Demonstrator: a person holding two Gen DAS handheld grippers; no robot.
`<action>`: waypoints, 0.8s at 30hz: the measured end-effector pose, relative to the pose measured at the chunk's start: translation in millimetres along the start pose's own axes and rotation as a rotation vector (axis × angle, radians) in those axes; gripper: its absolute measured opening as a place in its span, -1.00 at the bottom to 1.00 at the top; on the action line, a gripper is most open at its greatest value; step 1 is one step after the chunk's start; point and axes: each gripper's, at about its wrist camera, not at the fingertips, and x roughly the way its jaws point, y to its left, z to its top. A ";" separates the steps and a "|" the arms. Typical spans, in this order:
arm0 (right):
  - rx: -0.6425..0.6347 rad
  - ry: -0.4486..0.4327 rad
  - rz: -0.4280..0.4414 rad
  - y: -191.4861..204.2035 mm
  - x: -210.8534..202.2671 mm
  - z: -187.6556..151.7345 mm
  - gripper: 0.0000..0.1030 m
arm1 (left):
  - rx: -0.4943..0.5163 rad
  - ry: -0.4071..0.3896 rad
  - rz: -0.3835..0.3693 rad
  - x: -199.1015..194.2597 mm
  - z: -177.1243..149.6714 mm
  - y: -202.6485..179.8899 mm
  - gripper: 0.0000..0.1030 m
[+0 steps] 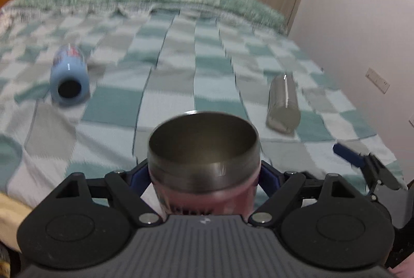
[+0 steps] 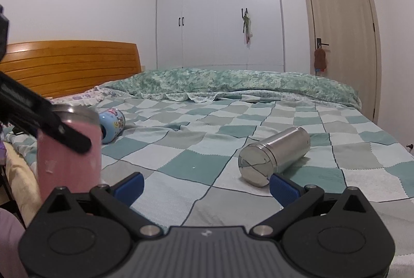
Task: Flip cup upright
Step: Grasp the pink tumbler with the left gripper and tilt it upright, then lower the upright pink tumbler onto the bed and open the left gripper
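Note:
My left gripper (image 1: pixel 204 178) is shut on a pink cup (image 1: pixel 204 161) with a steel rim, held upright with its open mouth up, near the bed's front edge. The same pink cup (image 2: pixel 68 161) shows at the left of the right wrist view, with the left gripper's black arm across it. A silver steel cup (image 2: pixel 274 155) lies on its side on the checked bedspread just beyond my right gripper (image 2: pixel 205 186), which is open and empty. A light blue cartoon cup (image 1: pixel 69 76) lies on its side farther left, mouth toward me.
The bed (image 2: pixel 196 148) has a green and grey checked cover, a rumpled green quilt (image 2: pixel 233 82) at the far side and a wooden headboard (image 2: pixel 69 66) at left. White wardrobes and a door stand behind. A wall is close on the right.

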 end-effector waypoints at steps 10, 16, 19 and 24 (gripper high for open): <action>0.004 -0.020 -0.040 1.3 -2.9 -1.3 1.00 | 0.144 -0.247 0.171 45.5 25.5 -12.7 0.66; 0.007 -0.021 -0.056 -0.6 -3.6 -2.5 1.00 | 0.171 -0.264 0.187 90.6 7.8 3.4 0.65; 0.007 -0.020 -0.062 -2.6 -2.3 -2.9 1.00 | 0.170 -0.252 0.187 90.4 10.0 4.2 0.67; 0.001 -0.024 -0.062 -1.0 -1.7 -2.9 1.00 | 0.180 -0.268 0.182 86.9 6.7 7.3 1.00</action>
